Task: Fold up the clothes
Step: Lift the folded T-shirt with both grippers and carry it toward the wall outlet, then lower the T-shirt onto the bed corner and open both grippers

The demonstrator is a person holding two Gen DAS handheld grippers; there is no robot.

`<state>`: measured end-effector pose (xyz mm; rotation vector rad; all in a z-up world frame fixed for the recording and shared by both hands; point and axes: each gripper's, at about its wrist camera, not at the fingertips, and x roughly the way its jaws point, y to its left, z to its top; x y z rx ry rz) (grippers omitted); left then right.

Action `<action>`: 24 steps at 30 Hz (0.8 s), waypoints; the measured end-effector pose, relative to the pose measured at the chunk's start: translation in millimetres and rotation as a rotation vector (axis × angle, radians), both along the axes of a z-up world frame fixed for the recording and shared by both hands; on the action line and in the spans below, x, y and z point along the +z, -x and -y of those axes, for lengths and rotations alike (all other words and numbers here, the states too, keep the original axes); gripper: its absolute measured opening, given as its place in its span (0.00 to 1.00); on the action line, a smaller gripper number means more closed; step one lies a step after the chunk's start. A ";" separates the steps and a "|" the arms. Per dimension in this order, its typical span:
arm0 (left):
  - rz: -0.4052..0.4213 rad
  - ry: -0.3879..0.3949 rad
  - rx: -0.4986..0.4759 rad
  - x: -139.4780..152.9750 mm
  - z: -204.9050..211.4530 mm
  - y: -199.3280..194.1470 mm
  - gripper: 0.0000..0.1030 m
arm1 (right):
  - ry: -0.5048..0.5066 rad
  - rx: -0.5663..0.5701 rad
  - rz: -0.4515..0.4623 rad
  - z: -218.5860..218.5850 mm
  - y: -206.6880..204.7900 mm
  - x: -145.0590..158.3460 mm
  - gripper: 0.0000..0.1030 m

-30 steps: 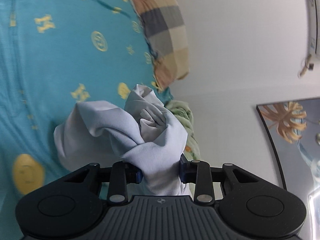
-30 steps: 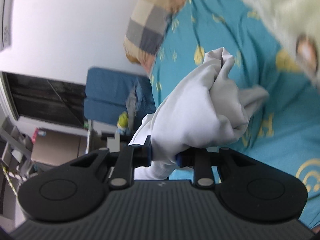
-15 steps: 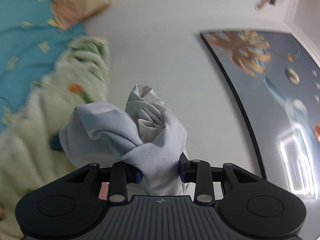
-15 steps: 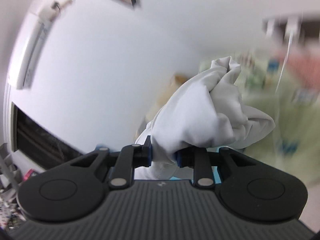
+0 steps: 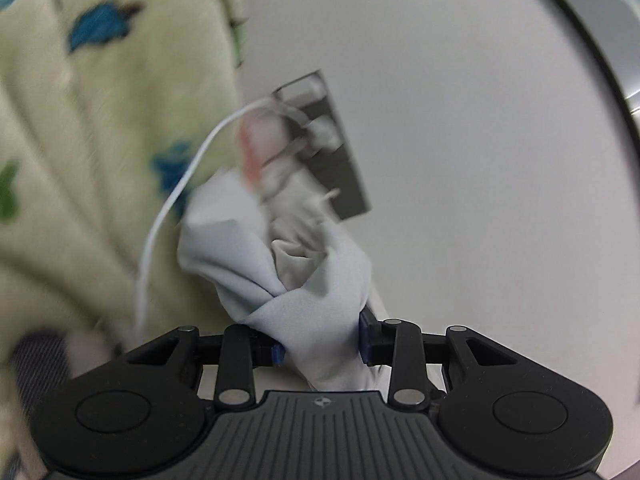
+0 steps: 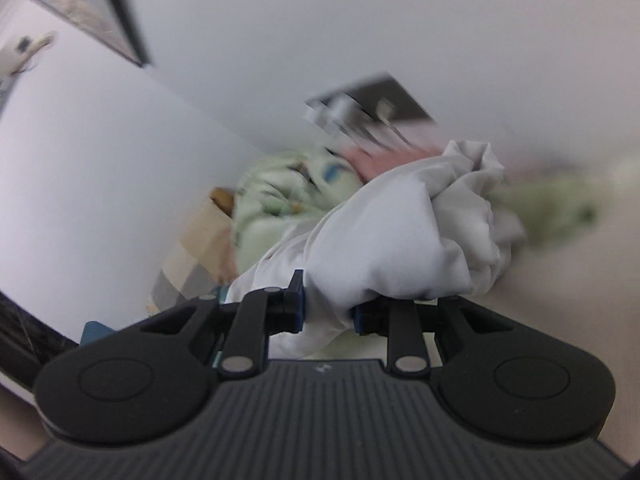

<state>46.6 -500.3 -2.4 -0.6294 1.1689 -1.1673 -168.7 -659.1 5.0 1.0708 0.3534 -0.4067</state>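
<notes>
White wall (image 5: 460, 140) fills the space ahead of both grippers. Pale green quilt (image 5: 80, 160) with blue and green prints, blurred, bulks up ahead-left of the left gripper (image 5: 321, 350); same quilt sits ahead of the right gripper (image 6: 328, 314). White garment (image 5: 288, 276) is bunched in a wad between the left gripper's blue pads, which are easing apart with the cloth between them and touching both. Right gripper is clamped narrow on another wad of the white garment, which balloons forward-right over its fingers. Checked pillow (image 6: 192, 252) lies ahead-left of the right gripper. Thin white cable (image 5: 172, 208) curves ahead-left of the left gripper.
</notes>
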 end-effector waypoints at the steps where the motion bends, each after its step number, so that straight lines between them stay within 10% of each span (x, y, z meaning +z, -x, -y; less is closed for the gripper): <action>1: 0.014 -0.017 -0.008 -5.7 1.8 4.6 0.38 | -0.004 -0.005 0.007 -1.9 2.9 -9.2 0.24; 5: 0.098 -0.049 -0.025 3.8 7.9 18.8 0.43 | 0.008 -0.010 0.020 -6.8 -1.4 -10.7 0.25; 11: 0.309 -0.135 -0.057 38.0 8.5 55.0 0.79 | 0.026 -0.045 -0.014 -10.9 9.6 8.2 0.29; 24: 0.757 -0.217 0.014 144.8 -99.8 121.2 0.99 | 0.499 -0.111 -0.087 -101.2 65.8 101.2 0.30</action>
